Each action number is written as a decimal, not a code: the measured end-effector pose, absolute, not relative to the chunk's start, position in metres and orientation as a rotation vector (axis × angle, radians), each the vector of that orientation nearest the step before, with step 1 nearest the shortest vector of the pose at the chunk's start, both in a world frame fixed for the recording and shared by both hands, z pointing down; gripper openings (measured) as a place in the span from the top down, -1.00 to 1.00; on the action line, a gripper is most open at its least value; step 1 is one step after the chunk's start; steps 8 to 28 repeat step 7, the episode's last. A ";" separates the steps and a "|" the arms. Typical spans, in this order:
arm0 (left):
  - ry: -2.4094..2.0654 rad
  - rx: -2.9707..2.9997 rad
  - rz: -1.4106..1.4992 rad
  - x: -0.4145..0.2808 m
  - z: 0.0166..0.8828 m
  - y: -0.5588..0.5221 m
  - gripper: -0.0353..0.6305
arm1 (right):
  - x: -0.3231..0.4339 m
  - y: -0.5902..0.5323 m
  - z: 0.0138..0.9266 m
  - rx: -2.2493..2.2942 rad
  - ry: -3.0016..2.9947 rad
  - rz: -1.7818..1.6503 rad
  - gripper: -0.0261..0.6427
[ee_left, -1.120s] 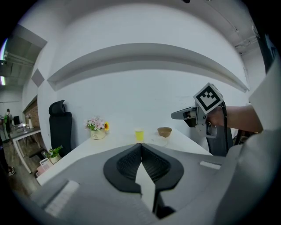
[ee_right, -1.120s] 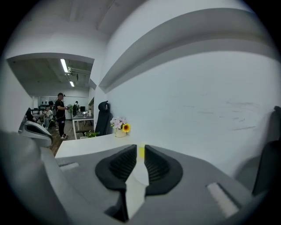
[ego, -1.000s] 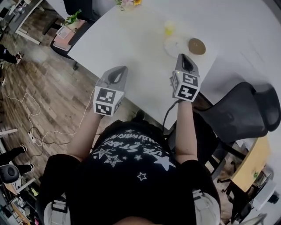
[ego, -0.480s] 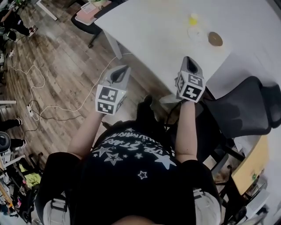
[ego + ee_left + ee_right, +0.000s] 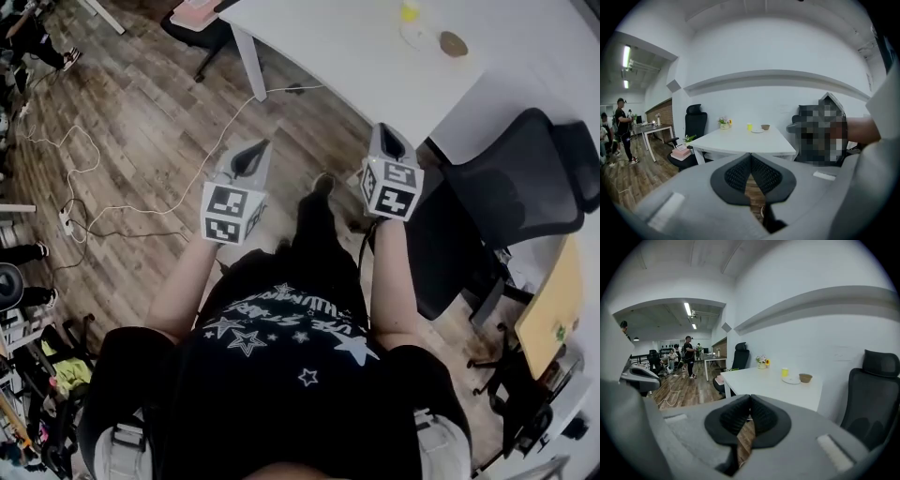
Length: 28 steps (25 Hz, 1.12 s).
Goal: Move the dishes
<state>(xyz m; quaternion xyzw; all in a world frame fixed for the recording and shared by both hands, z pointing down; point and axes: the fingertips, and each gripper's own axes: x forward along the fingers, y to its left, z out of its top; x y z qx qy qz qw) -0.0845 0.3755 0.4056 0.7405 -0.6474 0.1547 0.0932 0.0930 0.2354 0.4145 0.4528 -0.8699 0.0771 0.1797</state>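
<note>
The dishes stand on the far right end of a white table (image 5: 356, 47): a yellow cup (image 5: 408, 11), a white plate (image 5: 415, 35) and a brown bowl (image 5: 453, 43). The right gripper view shows the cup (image 5: 784, 372), plate (image 5: 791, 379) and bowl (image 5: 805, 378) well ahead. They are small in the left gripper view, with the cup (image 5: 749, 126) left of the bowl (image 5: 765, 127). My left gripper (image 5: 251, 150) and right gripper (image 5: 391, 139) hang over the wooden floor, well short of the table. Both are shut on nothing, the pads meeting at the tips in the left (image 5: 750, 157) and right (image 5: 750, 399) views.
A black office chair (image 5: 511, 202) stands at my right, another (image 5: 202, 33) at the table's left end. A white cable (image 5: 122, 206) trails over the floor. A flower vase (image 5: 762, 362) sits on the table. Several people (image 5: 689, 357) stand further back in the room.
Both grippers have drawn back from over the table edge and now hang over the floor. The table and dishes have slid toward the top of the head view.
</note>
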 end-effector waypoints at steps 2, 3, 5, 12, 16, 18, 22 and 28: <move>-1.902 2.184 0.446 -0.079 0.409 0.390 0.86 | 0.099 0.251 0.414 1.284 -2.452 0.219 0.91; -1.893 2.177 0.441 -0.077 0.412 0.396 0.86 | 0.101 0.258 0.413 1.286 -2.450 0.221 0.91; -1.881 2.168 0.439 -0.075 0.416 0.406 0.86 | 0.105 0.270 0.412 1.287 -2.450 0.221 0.91; -1.873 2.164 0.442 -0.072 0.420 0.414 0.86 | 0.109 0.280 0.411 1.286 -2.451 0.216 0.91; -1.873 2.164 0.442 -0.072 0.420 0.414 0.86 | 0.109 0.280 0.411 1.286 -2.451 0.216 0.91; -1.873 2.164 0.442 -0.072 0.420 0.414 0.86 | 0.109 0.280 0.411 1.286 -2.451 0.216 0.91; -1.873 2.164 0.442 -0.072 0.420 0.414 0.86 | 0.109 0.280 0.411 1.286 -2.451 0.216 0.91; -1.873 2.164 0.442 -0.072 0.420 0.414 0.86 | 0.109 0.280 0.411 1.286 -2.451 0.216 0.91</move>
